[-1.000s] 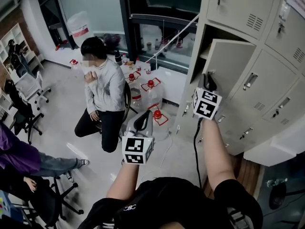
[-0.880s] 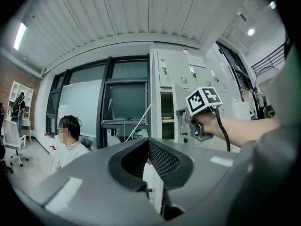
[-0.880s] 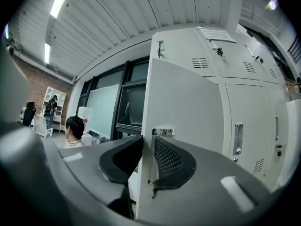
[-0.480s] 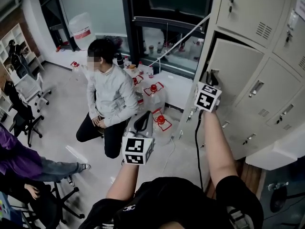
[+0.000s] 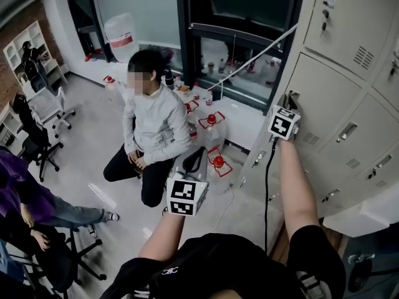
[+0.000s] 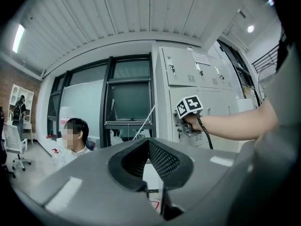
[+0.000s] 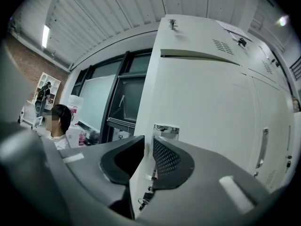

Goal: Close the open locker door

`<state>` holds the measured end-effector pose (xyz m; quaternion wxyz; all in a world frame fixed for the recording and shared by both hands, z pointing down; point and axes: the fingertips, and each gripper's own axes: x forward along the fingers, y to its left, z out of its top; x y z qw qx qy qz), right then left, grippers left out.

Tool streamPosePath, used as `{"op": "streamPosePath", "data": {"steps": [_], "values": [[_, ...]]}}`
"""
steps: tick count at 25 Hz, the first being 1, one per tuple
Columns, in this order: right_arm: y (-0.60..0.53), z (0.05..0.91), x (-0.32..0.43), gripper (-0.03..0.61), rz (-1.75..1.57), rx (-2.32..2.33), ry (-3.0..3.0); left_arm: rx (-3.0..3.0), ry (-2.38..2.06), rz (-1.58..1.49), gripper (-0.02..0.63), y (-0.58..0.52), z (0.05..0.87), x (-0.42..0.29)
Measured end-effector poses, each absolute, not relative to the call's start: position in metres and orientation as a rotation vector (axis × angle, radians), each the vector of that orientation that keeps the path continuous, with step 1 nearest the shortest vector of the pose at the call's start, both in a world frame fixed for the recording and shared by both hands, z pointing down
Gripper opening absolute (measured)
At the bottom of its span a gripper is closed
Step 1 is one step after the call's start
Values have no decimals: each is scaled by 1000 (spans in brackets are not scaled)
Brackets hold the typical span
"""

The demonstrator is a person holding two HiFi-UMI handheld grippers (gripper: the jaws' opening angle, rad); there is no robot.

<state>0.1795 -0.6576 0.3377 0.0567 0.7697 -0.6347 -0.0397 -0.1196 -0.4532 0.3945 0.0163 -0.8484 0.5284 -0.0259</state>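
Far left of the head view: a seated person in a purple top sits at the lower left edge. Black office chairs stand above on the grey floor, and a white shelf unit fills the upper left corner. Left of centre, a person in a grey top crouches on the floor, with red-capped water jugs just beside, toward the window. Centre, low: the left gripper is held level in front of the wearer, well apart from the lockers. In the left gripper view its two pads meet at the tips, with nothing between them. At top centre a white cord runs diagonally across the dark window. Right of centre, the right gripper sits at the free left edge of the locker door, at the end of an outstretched arm. In the right gripper view that edge stands between the jaws, one pad on each side and both against the sheet metal. The jaws have just been closing and the gap is narrow. A chrome latch plate shows just above the jaw tips, and keys hang from the door below them. The door lies almost flush with the beige bank of lockers that fills the right of the frame, directly under a top-row locker. Whether it is latched cannot be told.
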Motion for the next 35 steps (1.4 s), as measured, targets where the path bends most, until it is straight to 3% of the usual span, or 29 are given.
{"op": "streamPosePath", "data": {"steps": [14, 20, 35], "values": [[-671, 337, 183, 67, -128, 2354, -1957, -2612, 1736, -99, 0, -440, 406, -139], [-582, 309, 163, 11, -246, 2344, -2217, -2625, 1715, -87, 0, -433, 403, -121], [-394, 385, 161, 9, -145, 2167, -2371, -2703, 1570, -67, 0, -401, 409, -23]]}}
